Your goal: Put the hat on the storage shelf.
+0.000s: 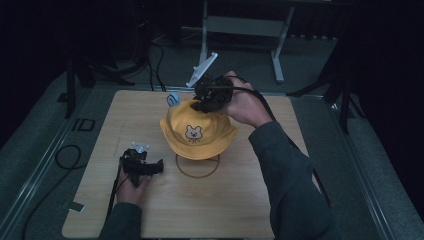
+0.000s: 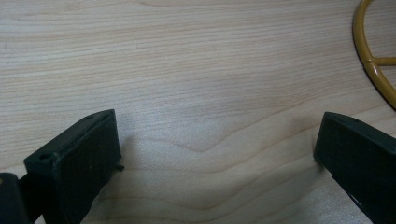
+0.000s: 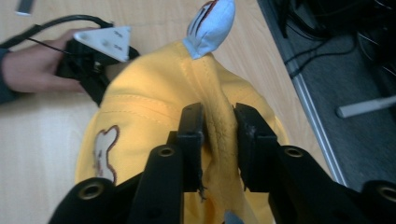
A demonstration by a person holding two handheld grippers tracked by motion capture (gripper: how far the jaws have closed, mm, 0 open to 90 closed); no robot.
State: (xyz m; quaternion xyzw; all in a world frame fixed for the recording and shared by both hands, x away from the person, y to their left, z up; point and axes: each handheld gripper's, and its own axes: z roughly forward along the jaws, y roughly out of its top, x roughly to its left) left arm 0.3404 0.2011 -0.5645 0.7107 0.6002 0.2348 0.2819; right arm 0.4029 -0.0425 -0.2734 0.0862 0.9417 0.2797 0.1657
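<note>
A yellow bucket hat (image 1: pixel 198 131) with a bear face sits on top of a stand with a yellow ring base (image 1: pixel 197 172), mid-table. My right gripper (image 1: pixel 205 102) is at the far side of the hat's crown. In the right gripper view its jaws (image 3: pixel 219 116) stand slightly apart around a raised fold of the hat (image 3: pixel 154 93); the fold looks loose, not squeezed. A small pale-blue and white piece (image 3: pixel 210 28) sticks up at the crown. My left gripper (image 1: pixel 156 167) rests on the wood left of the ring, open and holding nothing (image 2: pixel 215 135), with the ring (image 2: pixel 369 56) at its right.
The wooden tabletop (image 1: pixel 240 200) has bare room in front and to the left. Grey floor surrounds it, with a black cable loop (image 1: pixel 67 157) at the left. A metal frame's legs (image 1: pixel 277 55) stand beyond the far edge.
</note>
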